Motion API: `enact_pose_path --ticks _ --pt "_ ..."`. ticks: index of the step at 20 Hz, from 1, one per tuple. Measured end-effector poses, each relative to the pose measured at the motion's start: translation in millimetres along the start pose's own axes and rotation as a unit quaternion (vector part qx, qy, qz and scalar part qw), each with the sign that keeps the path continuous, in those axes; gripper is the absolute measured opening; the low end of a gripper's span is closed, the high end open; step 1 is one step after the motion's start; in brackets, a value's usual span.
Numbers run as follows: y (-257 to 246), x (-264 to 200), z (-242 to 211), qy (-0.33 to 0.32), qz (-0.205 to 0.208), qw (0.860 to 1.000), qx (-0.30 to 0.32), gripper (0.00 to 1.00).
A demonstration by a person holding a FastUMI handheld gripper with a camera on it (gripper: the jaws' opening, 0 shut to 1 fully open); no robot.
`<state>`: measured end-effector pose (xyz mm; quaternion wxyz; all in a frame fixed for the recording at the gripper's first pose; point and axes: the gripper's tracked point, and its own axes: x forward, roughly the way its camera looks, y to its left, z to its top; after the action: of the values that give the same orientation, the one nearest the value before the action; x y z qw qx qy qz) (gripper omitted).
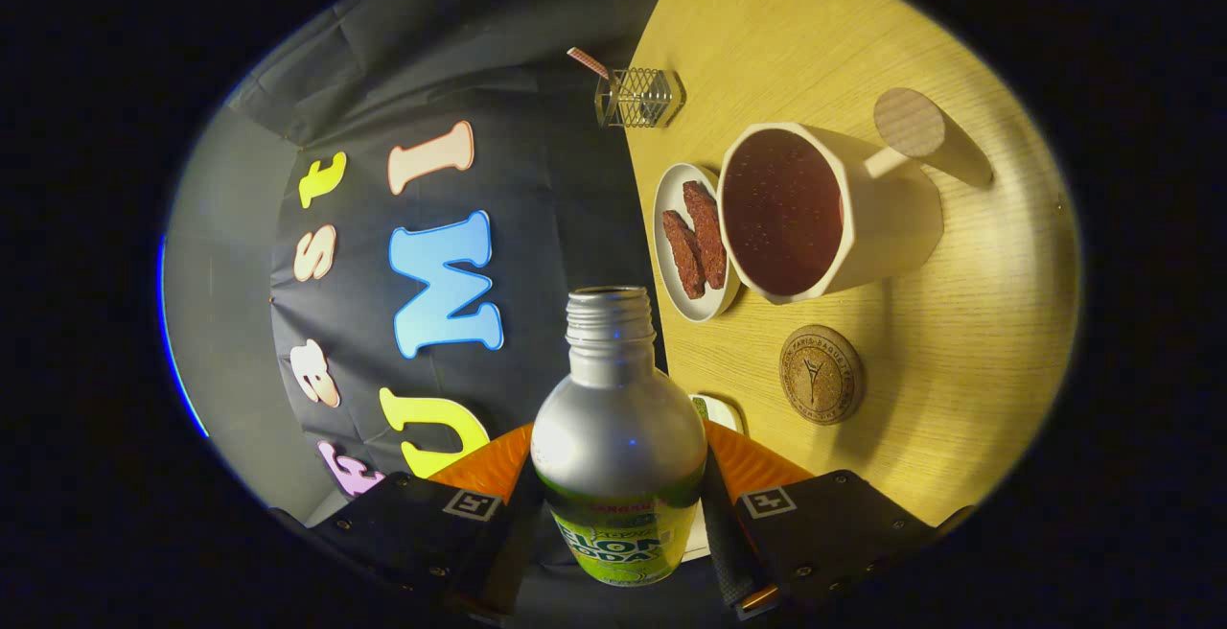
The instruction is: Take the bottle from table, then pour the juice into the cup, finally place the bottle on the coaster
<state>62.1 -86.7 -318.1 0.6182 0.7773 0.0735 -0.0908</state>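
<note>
Silver open-necked metal bottle (618, 437) clamped in claw (618, 514); cream cup of dark juice (829, 212) at one o'clock, round cork coaster (821, 374) nearer.

Pretty dim overall, warm light pooling on the table (959, 341), the cup (863, 217) throws a soft shadow, the bottle (618, 418) shows small glints, and fisheye bends the edges.

We see the gripper (618, 524) with both fingers pressed on the bottle (618, 437), which stands between them, open neck pointing ahead. Beyond it on the table (959, 322), the coaster (821, 374) lies nearest the fingers; past it sits the cup (815, 212), liquid inside. Just beside the cup, a dish (695, 241) holds two brownie pieces (695, 238); farther off stands a wire holder (640, 97) at the table's edge
</note>
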Motion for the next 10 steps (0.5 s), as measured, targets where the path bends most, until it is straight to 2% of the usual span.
enact_pose_path --ticks 10 --pt "1.1 3.1 -0.7 -0.013 -0.009 0.998 0.066 0.76"
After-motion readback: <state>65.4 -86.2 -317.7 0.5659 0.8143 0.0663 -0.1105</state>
